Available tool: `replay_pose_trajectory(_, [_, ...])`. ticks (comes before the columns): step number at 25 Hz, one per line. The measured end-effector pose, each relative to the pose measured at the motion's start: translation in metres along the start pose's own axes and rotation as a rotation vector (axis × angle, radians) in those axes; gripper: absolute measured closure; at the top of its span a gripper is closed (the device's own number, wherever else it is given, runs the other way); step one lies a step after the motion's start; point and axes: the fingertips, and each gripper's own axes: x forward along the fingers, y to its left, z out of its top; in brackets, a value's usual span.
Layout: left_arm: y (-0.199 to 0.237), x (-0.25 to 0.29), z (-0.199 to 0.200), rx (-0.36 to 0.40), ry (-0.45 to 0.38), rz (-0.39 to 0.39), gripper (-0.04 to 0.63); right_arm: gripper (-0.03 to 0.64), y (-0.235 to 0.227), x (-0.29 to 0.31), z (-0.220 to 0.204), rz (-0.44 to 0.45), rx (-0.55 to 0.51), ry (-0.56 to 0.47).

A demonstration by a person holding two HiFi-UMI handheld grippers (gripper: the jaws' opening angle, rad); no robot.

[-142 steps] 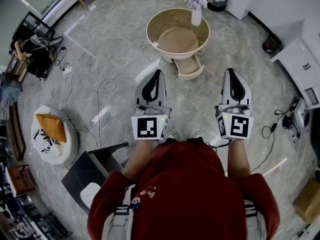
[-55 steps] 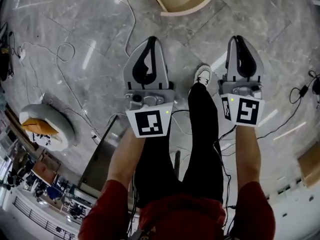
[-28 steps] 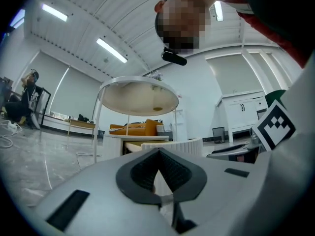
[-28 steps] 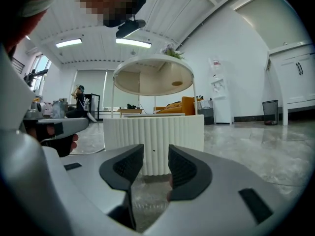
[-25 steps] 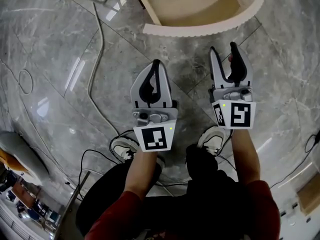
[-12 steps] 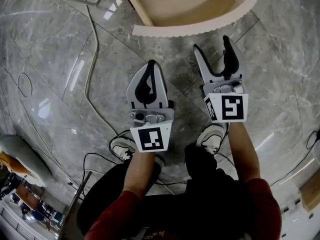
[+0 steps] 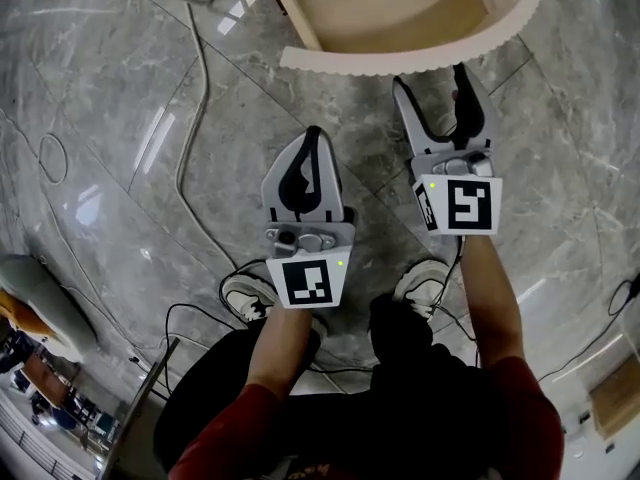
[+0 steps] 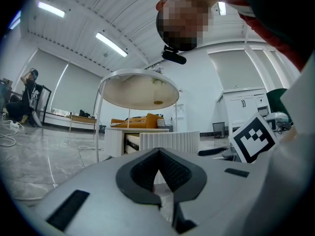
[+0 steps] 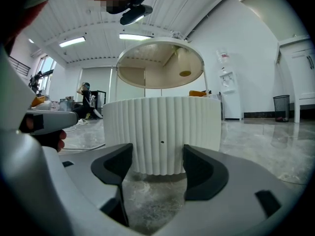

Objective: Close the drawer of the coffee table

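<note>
Currently open: drawer (image 7: 400,60) of the coffee table (image 9: 160,63), pulled out above the floor (image 7: 120,168); its inside is bare light wood.
Drawer front: white, curved and vertically fluted, with one small dark dot near its middle in the right gripper view.
Table top: round and translucent, standing above the drawer on thin legs.
Right gripper (image 7: 432,78): jaws set wide, having just been opening. Nothing sits between them. The drawer front stands just ahead of the tips, filling the gap in the right gripper view. A strip of floor shows below it.
Left gripper (image 7: 312,138): jaws closed tip to tip, nothing held. It sits farther back from the drawer than the right one and left of it.
Left gripper view: drawer seen from its side, well ahead, with a dark gap between the drawer front and the table body.
Floor: polished grey marble tiles; a pale cable (image 7: 190,88) runs across them left of the grippers.
Operator: both forearms in view, shoes (image 7: 240,293) on the floor behind the grippers.
</note>
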Motion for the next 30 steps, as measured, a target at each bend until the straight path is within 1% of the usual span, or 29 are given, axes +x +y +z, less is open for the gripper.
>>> replay_pose_trajectory(5, [0.003,0.0,-0.001,0.001,0.003,0.014,0.583,0.311,-0.002,0.02,0.004,0.023,-0.009,-0.012])
replay_pose_trajectory(15, [0.011,-0.001,-0.002,0.004,0.01,0.044,0.583,0.311,-0.004,0.076,0.018,0.015,-0.011,-0.042])
replay_pose_trajectory(24, [0.017,-0.004,-0.003,0.007,0.016,0.072,0.583,0.311,-0.006,0.129,0.028,0.018,-0.015,-0.045])
replay_pose_trajectory(30, [0.018,-0.005,-0.006,0.008,0.028,0.081,0.583,0.311,-0.011,0.158,0.034,0.001,-0.071,-0.041])
